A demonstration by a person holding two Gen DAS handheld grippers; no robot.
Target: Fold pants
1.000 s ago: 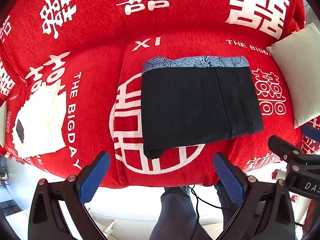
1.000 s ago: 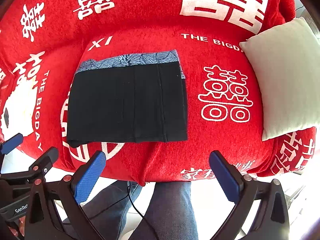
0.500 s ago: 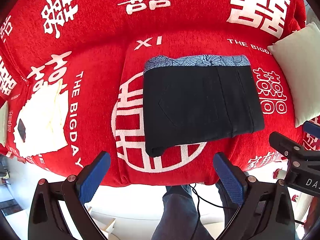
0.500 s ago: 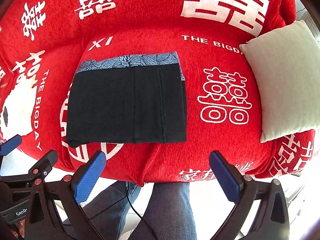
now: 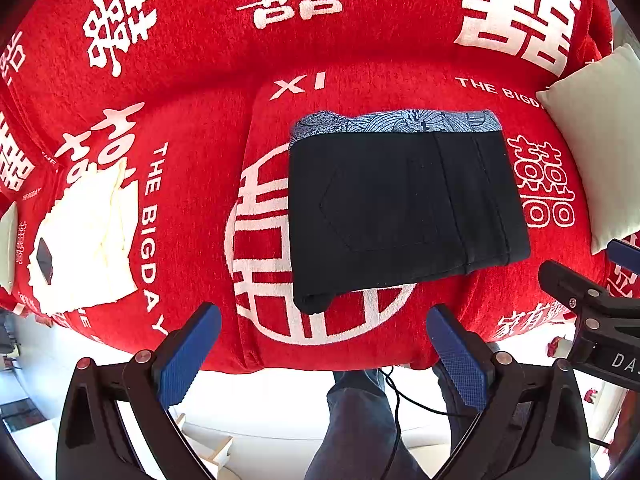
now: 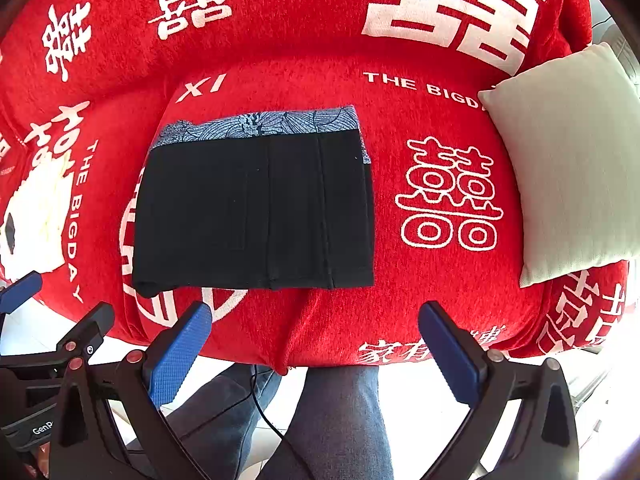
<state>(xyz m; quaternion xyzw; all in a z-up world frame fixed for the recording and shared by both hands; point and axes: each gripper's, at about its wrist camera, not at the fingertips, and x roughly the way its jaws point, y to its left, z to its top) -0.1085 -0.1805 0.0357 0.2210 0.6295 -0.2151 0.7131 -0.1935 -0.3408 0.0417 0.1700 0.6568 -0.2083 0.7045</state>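
Red sofa [image 5: 192, 128] with white lettering, folded black pants [image 5: 400, 212] lying flat on its seat, left hand-held gripper [image 5: 324, 354] and right hand-held gripper [image 6: 314, 350] both spread wide, empty, near the front edge

Left gripper [image 5: 323, 350] hangs wide open, blue pads [image 5: 188, 354] spread well apart, nothing between them. Right gripper [image 6: 314, 347] hangs just as open and empty, its pads [image 6: 450, 354] parted wide. The two sit side by side at the near edge, the person's legs [image 6: 340, 420] below, in blue trousers.

Matt cloth pants [image 5: 400, 208] (nubby red cover [image 5: 192, 128])
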